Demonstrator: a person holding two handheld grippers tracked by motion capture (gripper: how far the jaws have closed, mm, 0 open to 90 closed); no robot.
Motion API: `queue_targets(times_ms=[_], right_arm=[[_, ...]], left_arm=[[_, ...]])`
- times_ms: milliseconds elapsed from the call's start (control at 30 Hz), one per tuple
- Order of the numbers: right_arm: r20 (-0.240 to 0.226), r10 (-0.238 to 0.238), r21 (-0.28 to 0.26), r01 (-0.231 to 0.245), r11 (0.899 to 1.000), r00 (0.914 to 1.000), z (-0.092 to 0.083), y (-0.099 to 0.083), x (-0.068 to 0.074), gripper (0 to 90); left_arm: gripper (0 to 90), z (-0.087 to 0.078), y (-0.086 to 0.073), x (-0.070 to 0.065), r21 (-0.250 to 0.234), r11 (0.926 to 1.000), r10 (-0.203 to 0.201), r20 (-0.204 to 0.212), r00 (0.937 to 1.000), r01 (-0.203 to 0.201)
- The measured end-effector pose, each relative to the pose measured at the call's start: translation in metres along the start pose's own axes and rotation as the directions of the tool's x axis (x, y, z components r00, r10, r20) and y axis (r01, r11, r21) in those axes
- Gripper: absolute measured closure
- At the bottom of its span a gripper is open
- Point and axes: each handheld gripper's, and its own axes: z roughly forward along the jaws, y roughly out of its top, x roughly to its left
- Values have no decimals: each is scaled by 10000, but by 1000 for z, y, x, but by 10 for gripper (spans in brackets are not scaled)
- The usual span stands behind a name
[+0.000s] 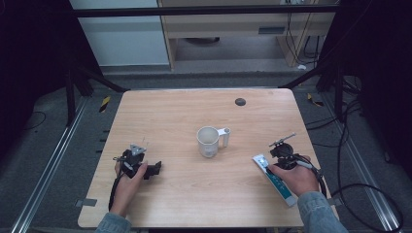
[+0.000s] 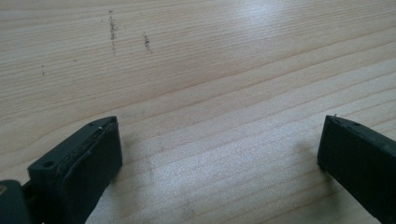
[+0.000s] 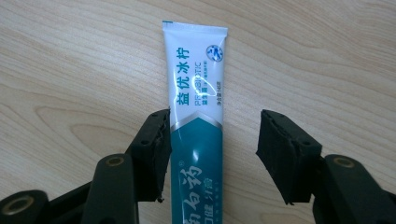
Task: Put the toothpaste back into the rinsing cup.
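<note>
Toothpaste tube (image 3: 196, 116) between the right gripper (image 3: 212, 140) jaws — flat on the table (image 1: 184, 194), right of the white cup (image 1: 210, 141).
One pad touches the tube's edge, the other stands clear — nothing clamped; the left gripper (image 2: 219, 154) gapes wide over bare wood.

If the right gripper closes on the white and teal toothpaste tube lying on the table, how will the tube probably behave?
The white and teal toothpaste tube has a flat crimped end, so it will probably dent rather than stay stiff. Its glossy skin shows glare, so it may slip between the right gripper pads. Lying flat on the wooden table, it seems unlikely to roll.
</note>
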Motion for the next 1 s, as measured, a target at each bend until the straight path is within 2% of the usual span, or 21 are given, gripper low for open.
queue_targets(times_ms=[133, 667, 1000], right_arm=[[-20, -139, 195, 140, 9997, 9999, 4, 0, 0, 450], [-295, -111, 468, 124, 9988, 9995, 19, 4, 3, 430], [-466, -68, 760, 103, 9971, 9989, 28, 6, 3, 463]], left_arm=[[0, 0, 0, 0, -22, 10000, 3, 11, 10000, -3], [0, 1, 1, 0, -18, 10000, -4, 18, 10000, 4], [0, 2, 1, 0, -30, 10000, 4, 26, 10000, -4]])
